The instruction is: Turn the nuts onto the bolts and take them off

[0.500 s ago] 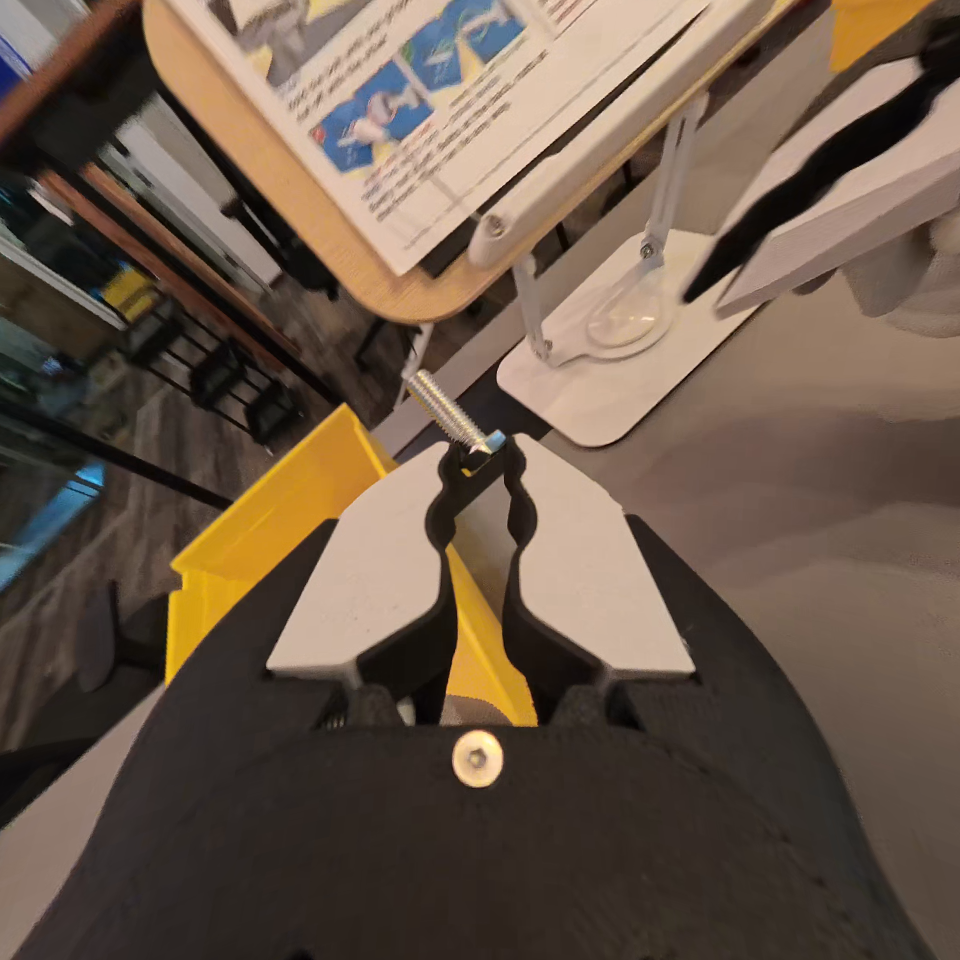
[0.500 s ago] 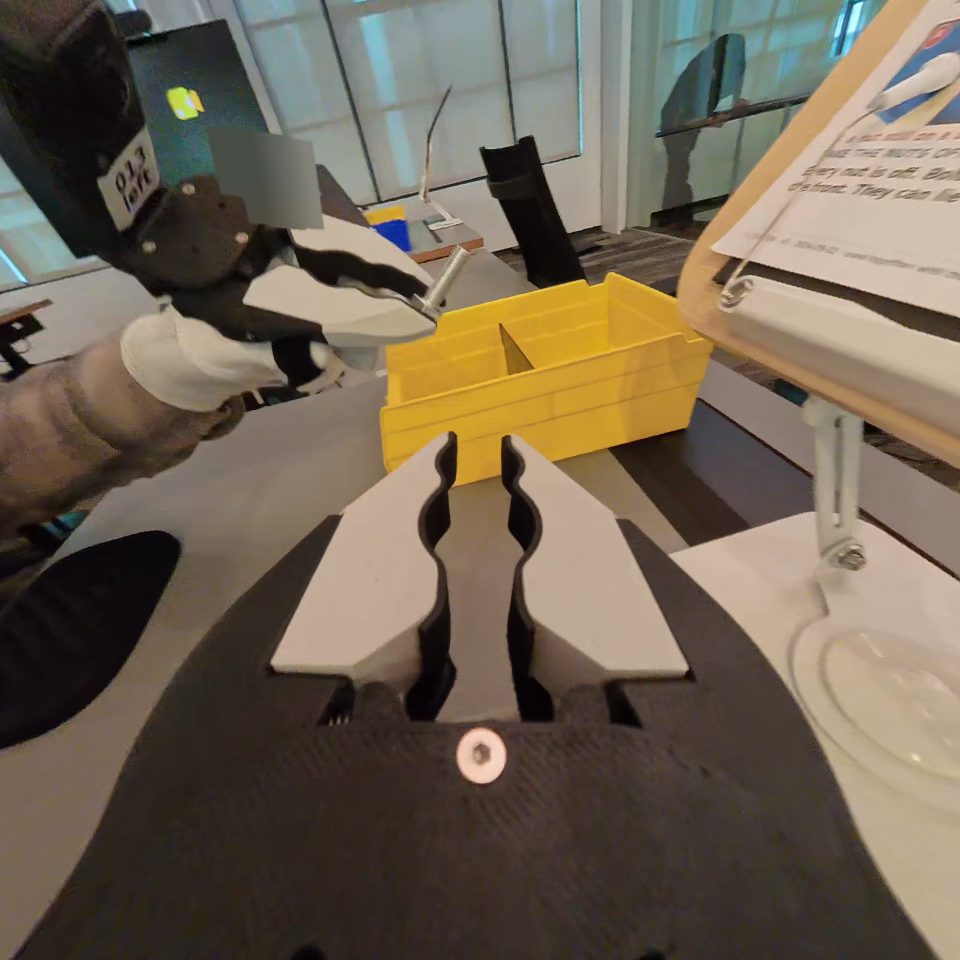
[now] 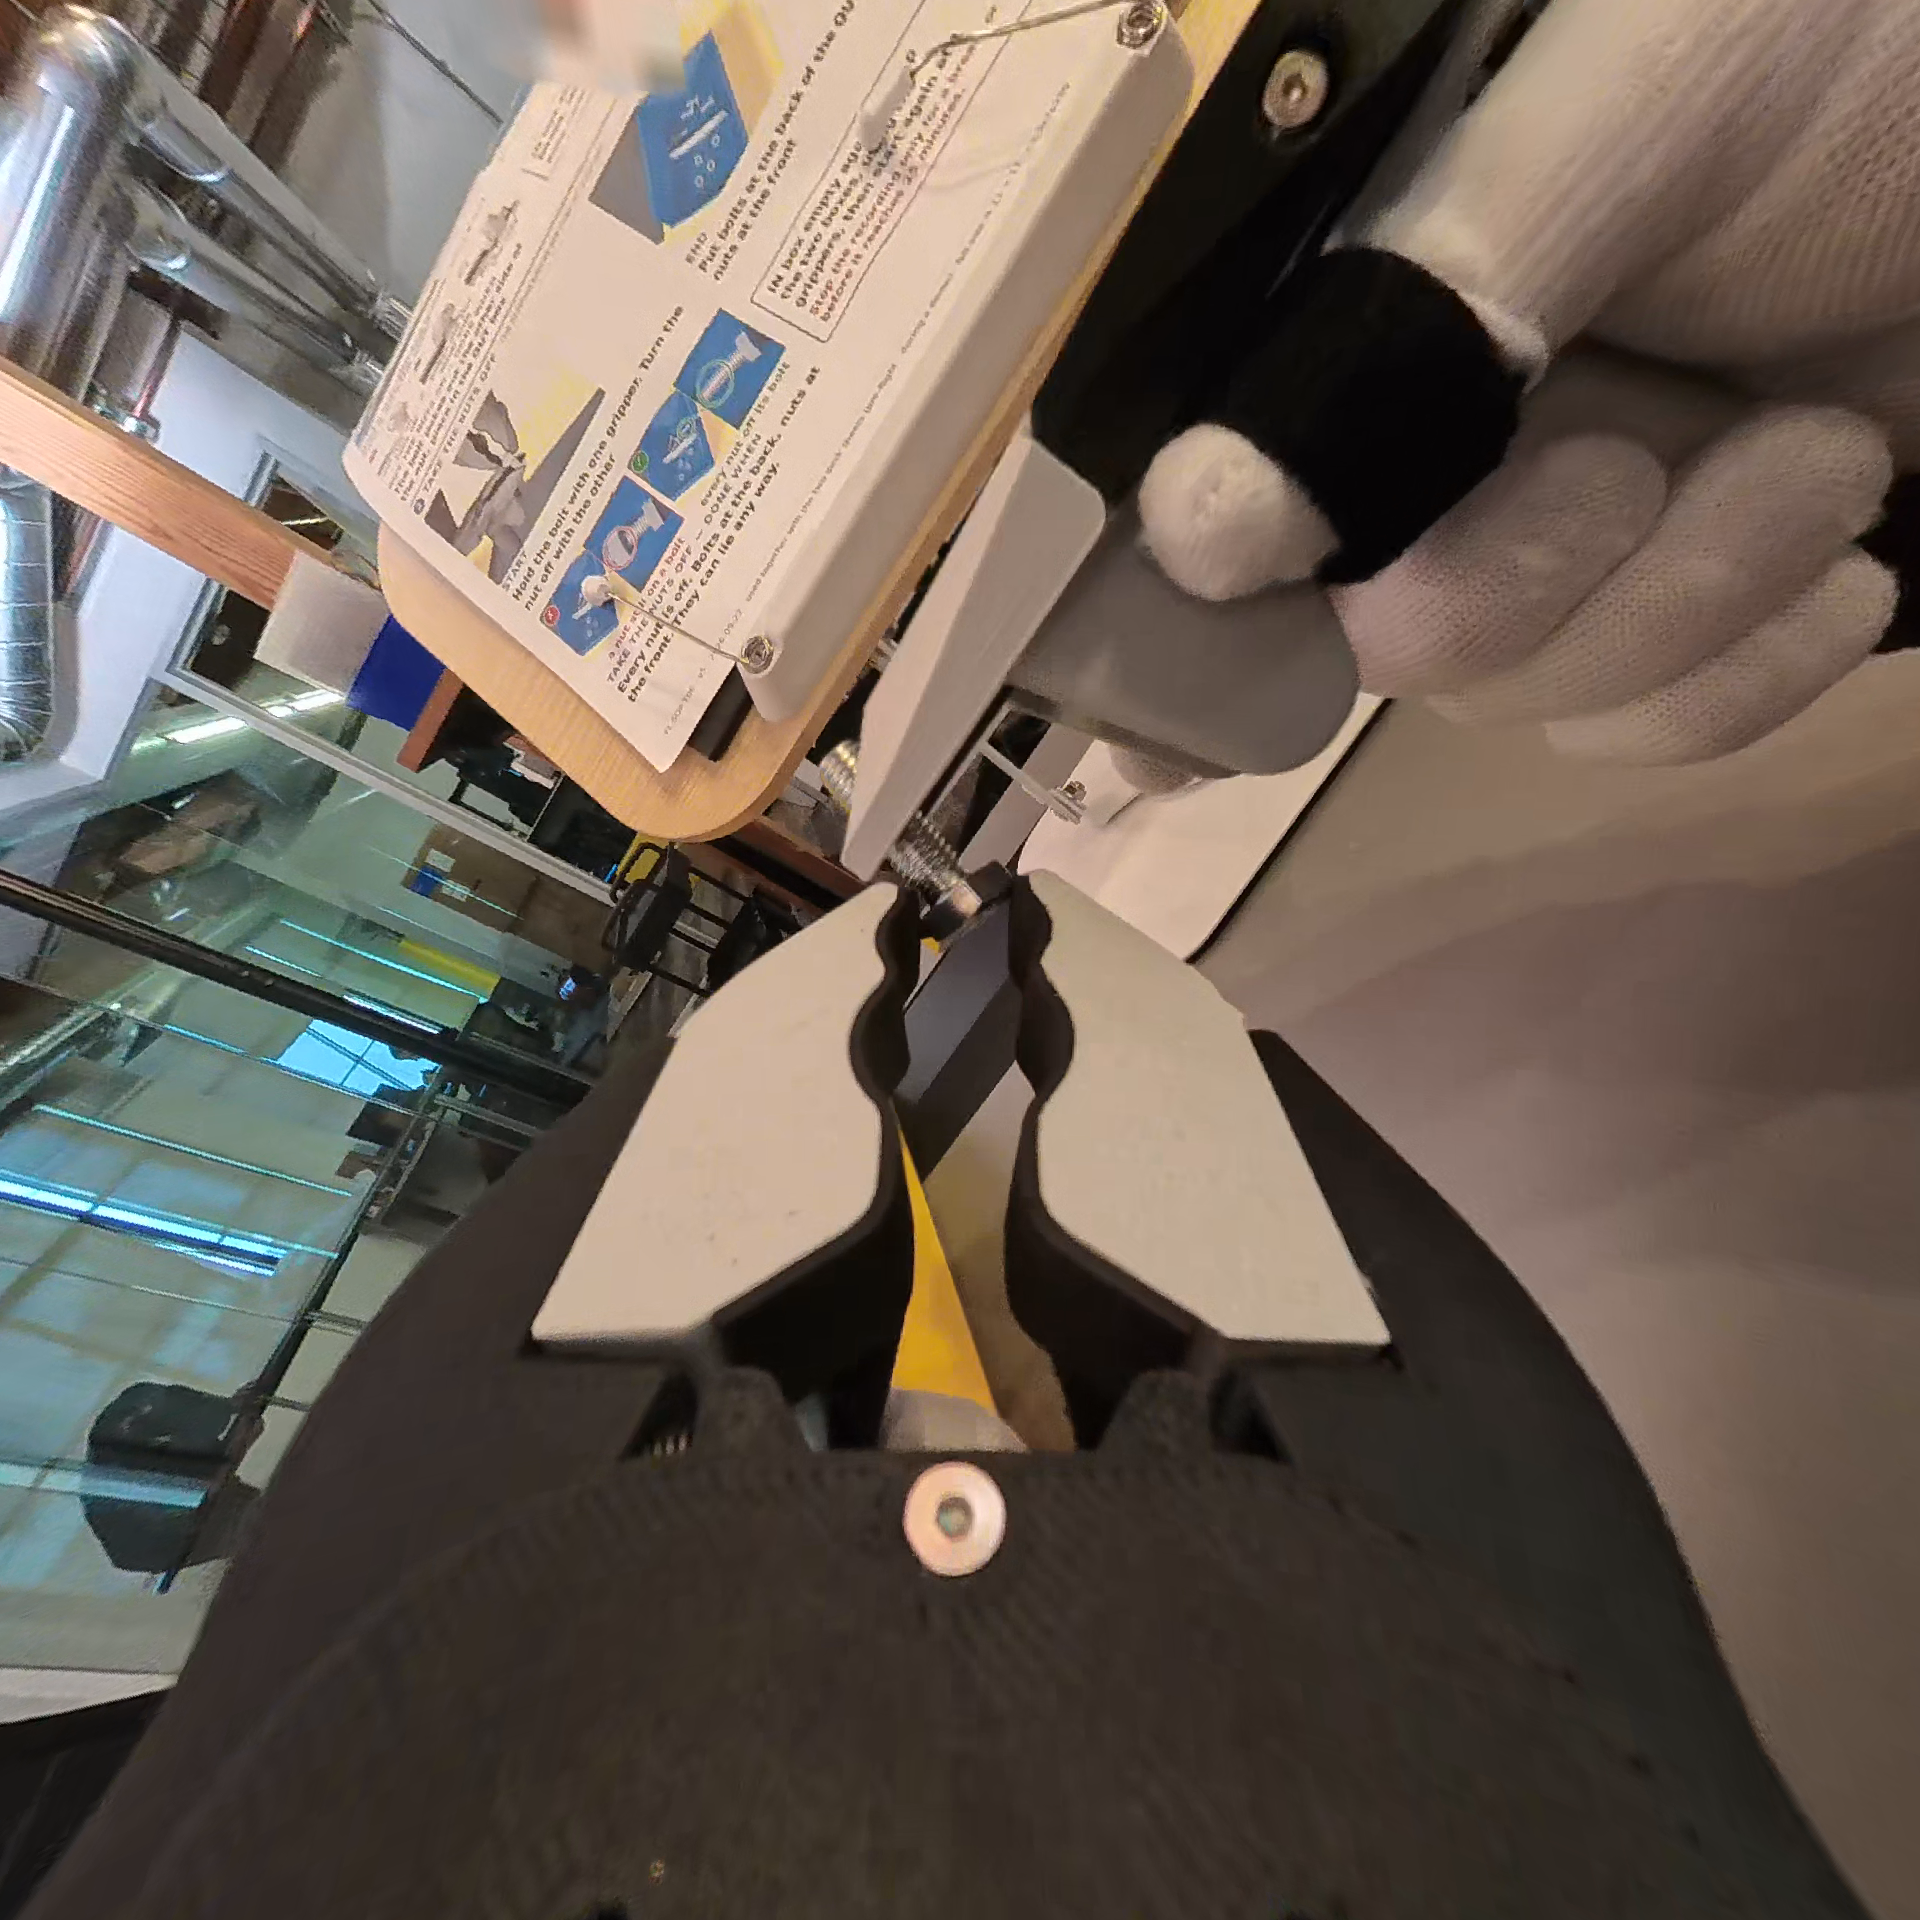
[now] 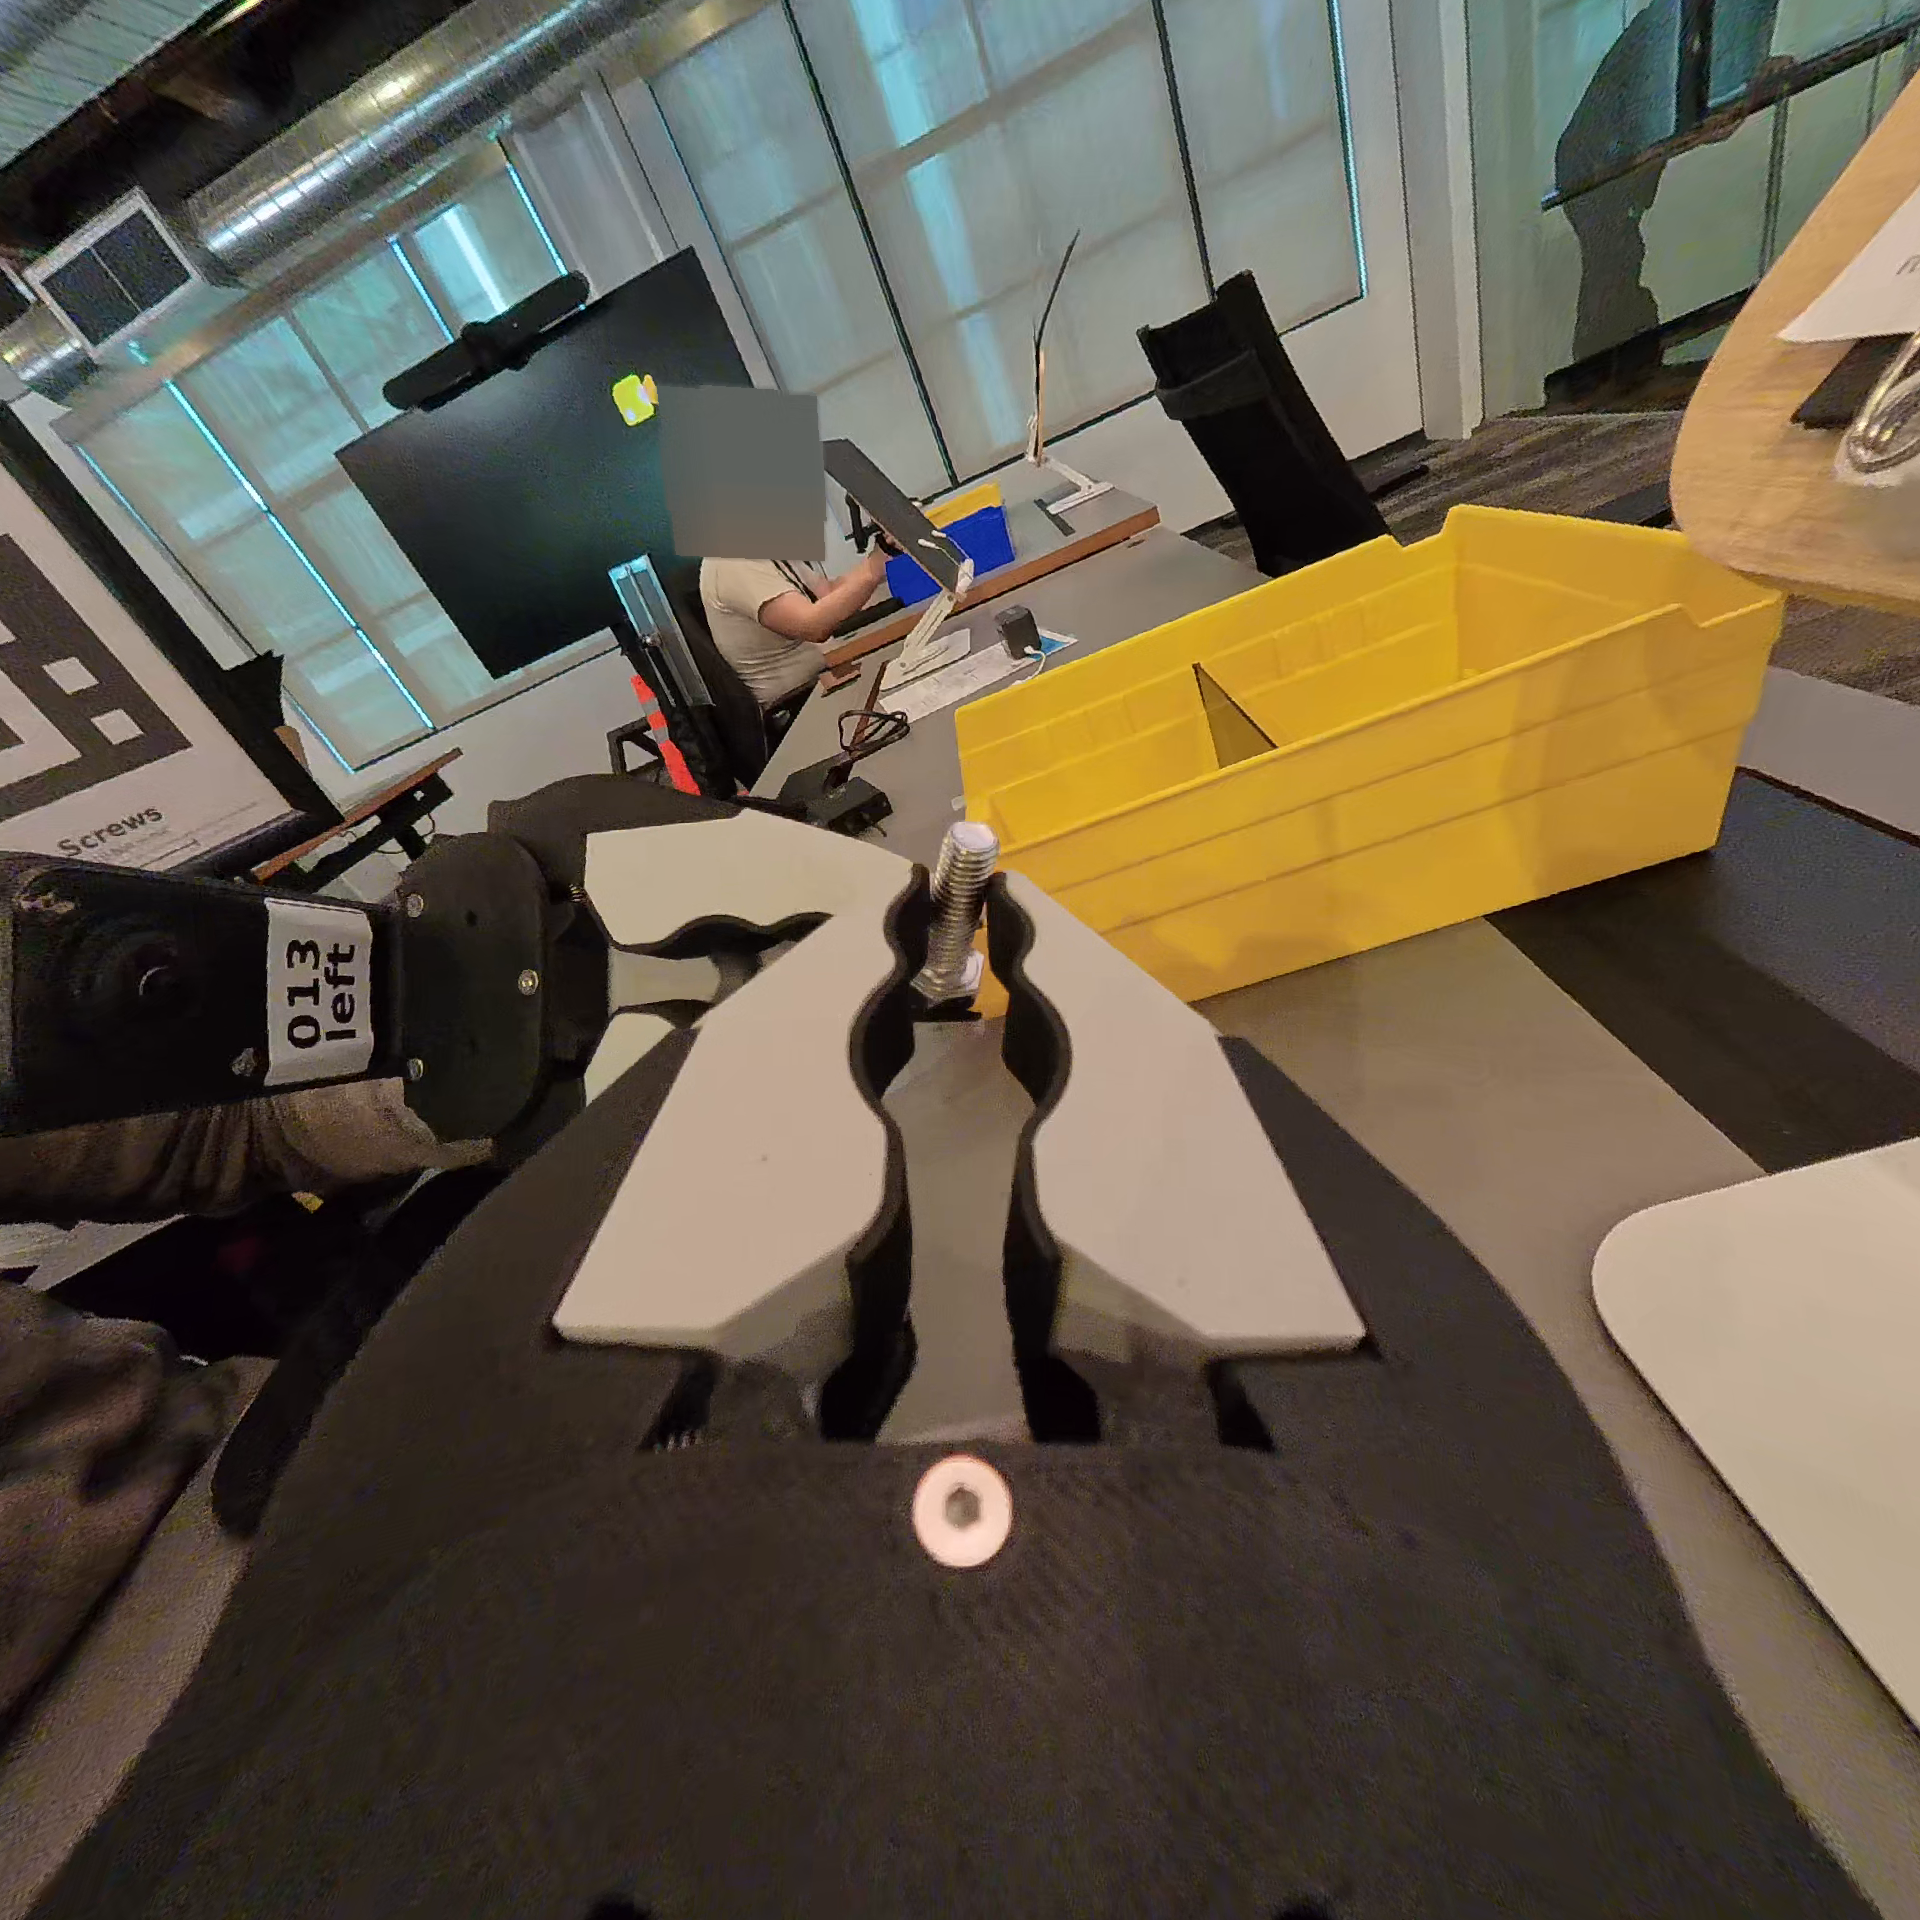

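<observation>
My left gripper (image 3: 961,896) is shut on the head of a silver bolt (image 3: 923,858), whose threaded shank points away toward the paper stand. In the left wrist view a white finger (image 3: 966,644) of the right gripper covers the middle of the shank, with a white-gloved hand (image 3: 1662,520) behind it. My right gripper (image 4: 956,899) has its two fingertips on either side of the bolt's shank (image 4: 961,883), jaws a narrow gap apart. The left gripper's fingers (image 4: 727,862) come in from the left and hold the bolt head. I see no nut on the bolt.
A yellow divided bin (image 4: 1351,821) stands on the grey table (image 4: 1403,1091) just beyond the bolt. A wooden stand board with an instruction sheet (image 3: 665,436) hangs above; its white base plate (image 4: 1766,1351) lies at the right. A person (image 4: 758,623) sits far behind. Both grippers' tips are close together, under 4 cm apart.
Both grippers have come together. The right gripper moved to the bolt and now straddles its shank; the left gripper rolled and turned the bolt toward it.
</observation>
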